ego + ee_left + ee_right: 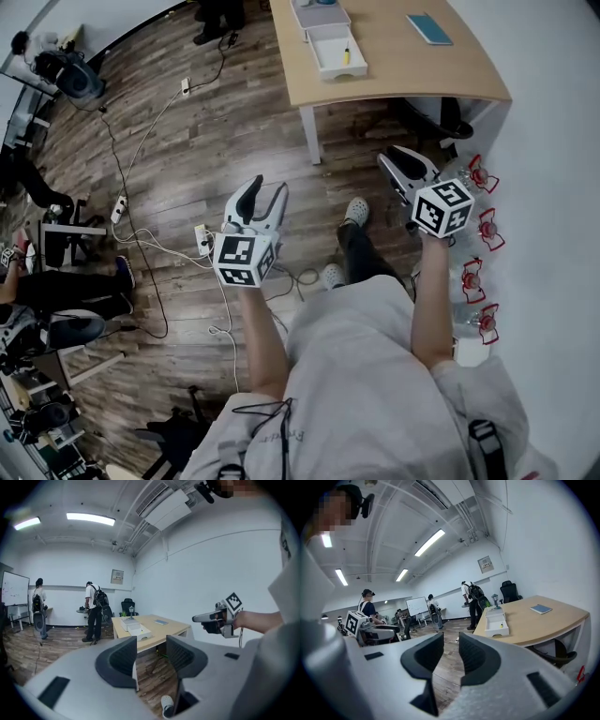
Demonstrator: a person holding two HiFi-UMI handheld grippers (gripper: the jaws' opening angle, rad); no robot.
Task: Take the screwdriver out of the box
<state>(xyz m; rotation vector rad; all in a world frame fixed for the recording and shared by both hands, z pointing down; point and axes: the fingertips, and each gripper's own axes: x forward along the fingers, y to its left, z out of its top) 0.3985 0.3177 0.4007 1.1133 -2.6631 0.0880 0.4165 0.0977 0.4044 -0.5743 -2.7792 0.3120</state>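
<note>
Screwdriver (346, 54), small, yellow handle, lying in open white box (337, 72), left claw (265, 190) and right claw (396, 156) both spread, empty

The box (339, 73) sits on the counter (403, 70) at twelve o'clock, screwdriver (346, 54) inside, book (429, 28) at its two o'clock.

Holding the left gripper (265, 193) out ahead on a bare forearm, jaws wide apart and empty; holding the right gripper (403, 163) alongside, jaws narrowly parted, nothing between.
</note>
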